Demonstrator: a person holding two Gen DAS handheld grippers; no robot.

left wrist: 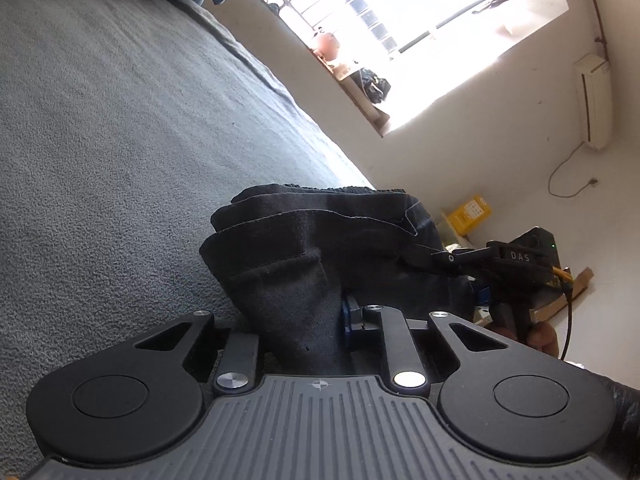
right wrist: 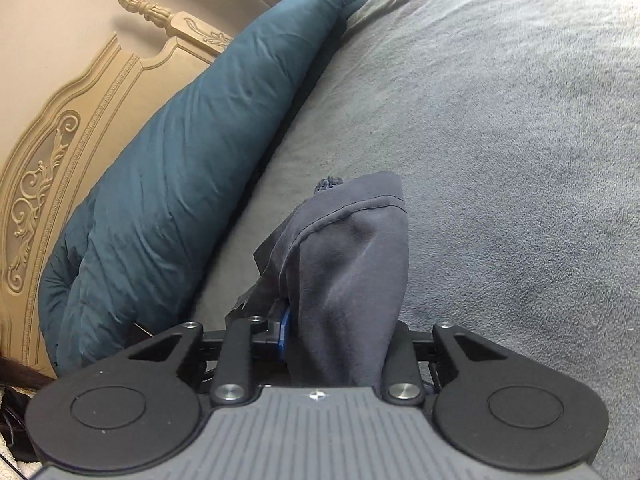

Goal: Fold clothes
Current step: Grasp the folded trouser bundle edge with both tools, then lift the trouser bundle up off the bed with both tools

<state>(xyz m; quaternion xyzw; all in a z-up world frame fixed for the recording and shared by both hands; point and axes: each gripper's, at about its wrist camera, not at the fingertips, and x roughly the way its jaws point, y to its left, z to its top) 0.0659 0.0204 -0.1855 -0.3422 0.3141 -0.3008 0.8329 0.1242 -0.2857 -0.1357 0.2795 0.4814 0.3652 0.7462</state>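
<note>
A dark grey garment hangs bunched in front of the left wrist camera, held above the grey bed cover. My left gripper is shut on the cloth, which hides the fingertips. In the same view my right gripper pinches the garment's far edge, with a hand on its handle. In the right wrist view the same garment rises from my right gripper, which is shut on it; a hem line shows near the top.
A teal duvet lies along the carved beige headboard. The grey bed cover spreads to the right. A bright barred window, a wall air conditioner and a yellow box stand past the bed's edge.
</note>
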